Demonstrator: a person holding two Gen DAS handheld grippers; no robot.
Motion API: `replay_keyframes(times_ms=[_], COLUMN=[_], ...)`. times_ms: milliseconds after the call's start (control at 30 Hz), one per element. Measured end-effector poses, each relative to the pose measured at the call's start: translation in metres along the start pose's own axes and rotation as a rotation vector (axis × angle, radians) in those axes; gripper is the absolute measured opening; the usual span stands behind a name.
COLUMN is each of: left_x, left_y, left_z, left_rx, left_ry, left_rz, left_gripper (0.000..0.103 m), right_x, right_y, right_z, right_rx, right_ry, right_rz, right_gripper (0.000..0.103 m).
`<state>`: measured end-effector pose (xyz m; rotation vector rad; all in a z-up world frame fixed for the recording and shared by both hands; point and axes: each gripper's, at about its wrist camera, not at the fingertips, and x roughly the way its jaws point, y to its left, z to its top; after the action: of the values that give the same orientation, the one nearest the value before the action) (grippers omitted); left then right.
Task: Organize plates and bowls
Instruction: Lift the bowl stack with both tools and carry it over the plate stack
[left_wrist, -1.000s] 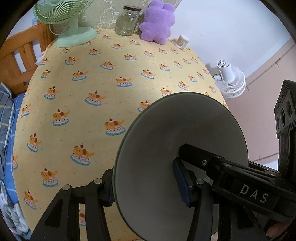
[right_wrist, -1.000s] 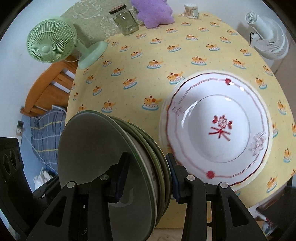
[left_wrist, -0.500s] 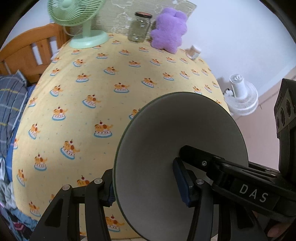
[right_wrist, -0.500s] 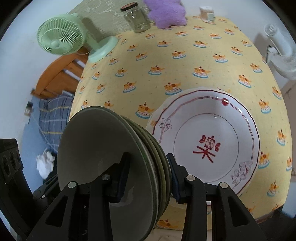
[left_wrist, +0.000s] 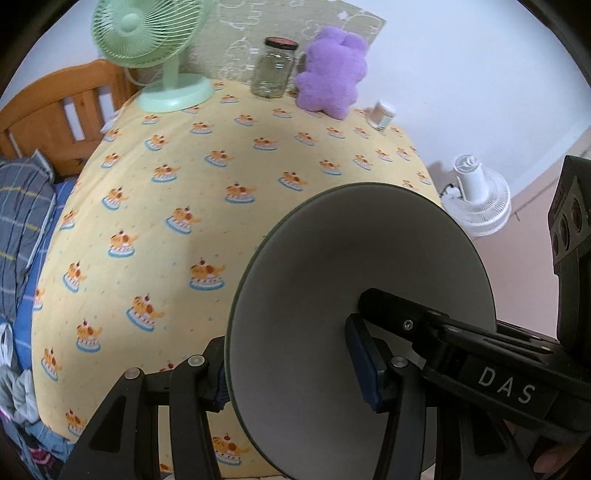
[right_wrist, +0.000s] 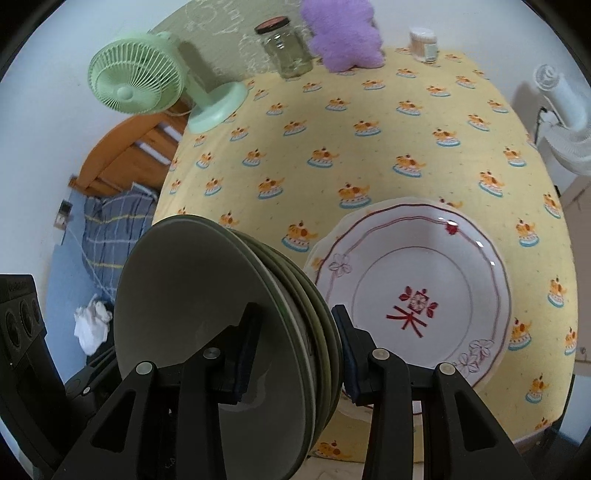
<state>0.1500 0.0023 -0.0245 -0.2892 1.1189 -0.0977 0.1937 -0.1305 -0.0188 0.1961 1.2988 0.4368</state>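
Both grippers are shut on the same stack of grey-green bowls, held on edge above the table's near edge. In the left wrist view the stack (left_wrist: 332, 280) shows its pale inner face, and my left gripper (left_wrist: 291, 373) pinches its rim. In the right wrist view the stacked rims (right_wrist: 221, 317) show side by side, and my right gripper (right_wrist: 295, 347) pinches them from the other side. A large white plate (right_wrist: 417, 295) with red trim and a red flower mark lies flat on the table to the right of the stack.
The table has a yellow cloth (left_wrist: 184, 184) with a cake print. At its far edge stand a green fan (left_wrist: 147, 44), a glass jar (left_wrist: 275, 66), a purple plush toy (left_wrist: 332, 74) and a small container (left_wrist: 382, 114). A white floor fan (left_wrist: 476, 199) stands right, a bed (left_wrist: 26, 206) left.
Both views have pulled back and tilted up, so the far table edge and its objects sit lower in frame. The bowl stack stays gripped the same way. The white plate has not moved.
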Motion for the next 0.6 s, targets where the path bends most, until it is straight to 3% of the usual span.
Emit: replay_keyframes(times_ms=[300, 600], left_x=[0.011, 0.03], left_y=[-0.032, -0.07], left_z=[0.001, -0.002], left_rx=[0.046, 0.027], left_ry=[0.018, 0.023], left_rz=[-0.03, -0.041], left_gripper=[0.053, 0.053], right_x=[-0.016, -0.028], right_y=[-0.031, -0.072], right_z=[-0.002, -0.001], right_rx=[0.054, 0.051], right_ry=[-0.029, -0.026], right_rz=[-0.025, -0.035], right_gripper=[0.043, 0.043])
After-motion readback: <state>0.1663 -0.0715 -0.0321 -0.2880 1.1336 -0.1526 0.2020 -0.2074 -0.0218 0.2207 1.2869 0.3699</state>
